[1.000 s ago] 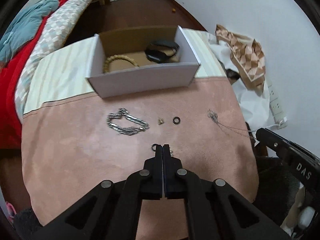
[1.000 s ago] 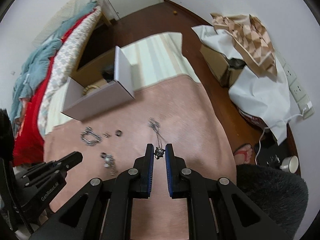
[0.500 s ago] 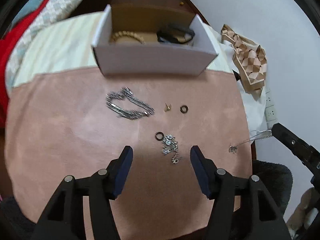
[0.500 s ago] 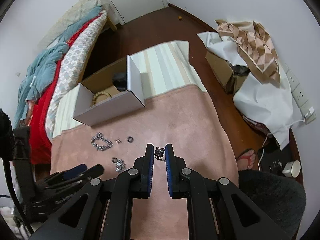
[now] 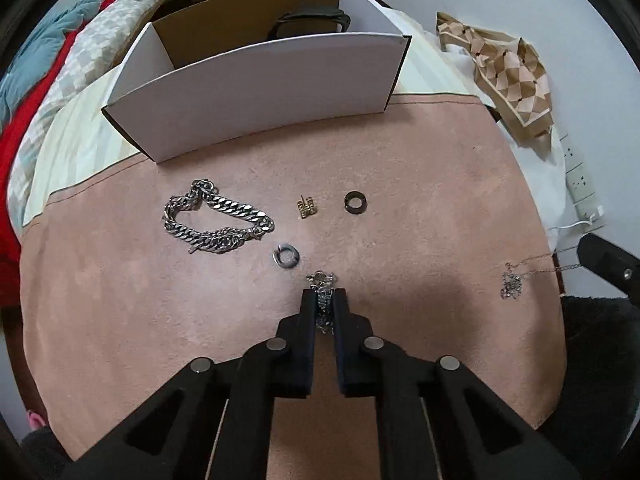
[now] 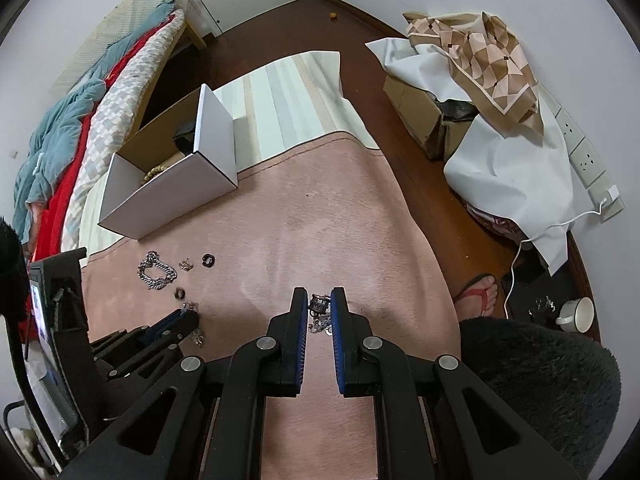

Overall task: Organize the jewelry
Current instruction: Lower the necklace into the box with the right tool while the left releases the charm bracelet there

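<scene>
Left gripper (image 5: 323, 294) at 6 o'clock in the left wrist view, black fingers pinched nearly together on a small silver chain bracelet with chunky links (image 5: 322, 285) that lies on the pink suede-like table cover (image 5: 420, 208). Part of the chain bunches between the pads, part pokes out just ahead of the tips.

Right gripper (image 6: 319, 303), blue-lined pads clamped on a dark boxy metal pendant (image 6: 319, 303), its thin silver necklace chain (image 5: 532, 266) dangling from the black tip at 3 o'clock in the left view.

Judgement: the step in hand is lifting the small bracelet for the box. Good practice: keep the squeeze firm, lift straight up so the loose links don't snag the nap, and clear the box's front wall before letting go. A slack chain may slip out if the pinch only catches an end link.

Further out: flat silver washer-like ring (image 5: 286, 256) just at 11 o'clock of the tips, heavy silver curb-link bracelet (image 5: 214, 222) at 10 o'clock, small gold ribbed ear cuff (image 5: 306, 208) at 12, dark wide metal band ring (image 5: 355, 202) at 1 o'clock. All apart from each other, hard and shiny on the matte cloth.

Farthest: white cardboard box (image 5: 256, 92), brown inside, holding a black strap-like band (image 5: 312, 24) and a tan beaded bracelet (image 6: 158, 171).
</scene>
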The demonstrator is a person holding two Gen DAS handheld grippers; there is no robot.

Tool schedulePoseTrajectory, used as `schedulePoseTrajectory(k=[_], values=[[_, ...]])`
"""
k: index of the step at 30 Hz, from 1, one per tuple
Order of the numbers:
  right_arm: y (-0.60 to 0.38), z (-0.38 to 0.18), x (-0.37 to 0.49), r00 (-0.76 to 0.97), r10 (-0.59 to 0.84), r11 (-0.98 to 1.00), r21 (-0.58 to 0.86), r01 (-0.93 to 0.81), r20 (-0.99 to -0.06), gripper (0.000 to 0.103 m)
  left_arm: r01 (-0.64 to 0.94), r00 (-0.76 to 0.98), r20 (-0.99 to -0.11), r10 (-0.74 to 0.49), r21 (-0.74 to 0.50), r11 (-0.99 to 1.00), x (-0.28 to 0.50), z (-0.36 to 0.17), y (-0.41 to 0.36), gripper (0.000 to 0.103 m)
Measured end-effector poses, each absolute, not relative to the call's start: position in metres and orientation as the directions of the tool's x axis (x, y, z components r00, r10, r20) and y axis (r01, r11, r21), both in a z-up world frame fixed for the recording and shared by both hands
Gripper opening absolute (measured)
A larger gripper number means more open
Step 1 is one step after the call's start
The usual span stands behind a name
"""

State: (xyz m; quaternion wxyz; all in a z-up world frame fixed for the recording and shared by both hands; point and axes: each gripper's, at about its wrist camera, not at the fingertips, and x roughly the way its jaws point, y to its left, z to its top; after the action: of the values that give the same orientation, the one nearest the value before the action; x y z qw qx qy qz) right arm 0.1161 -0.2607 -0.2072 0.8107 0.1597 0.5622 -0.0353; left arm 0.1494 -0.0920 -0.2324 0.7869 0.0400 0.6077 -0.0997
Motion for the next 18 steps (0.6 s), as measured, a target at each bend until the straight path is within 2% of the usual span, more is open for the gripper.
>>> schedulePoseTrajectory(k=[8,18], values=[[-0.256,-0.191,0.118,0.394,0.153,0.942,0.254,0.219,-0.906,0.012,0.144,0.27,-0.942,-0.201,-0.167,0.975,0.147,-0.201,-0.06,0.005],[-0.233,-0.138,0.13,0.46,0.256,0.929,0.348,0.127,-0.85,0.012,0.132,0.369,-0.878,-0.304,-0.275,0.952,0.147,-0.126,-0.035,0.005]])
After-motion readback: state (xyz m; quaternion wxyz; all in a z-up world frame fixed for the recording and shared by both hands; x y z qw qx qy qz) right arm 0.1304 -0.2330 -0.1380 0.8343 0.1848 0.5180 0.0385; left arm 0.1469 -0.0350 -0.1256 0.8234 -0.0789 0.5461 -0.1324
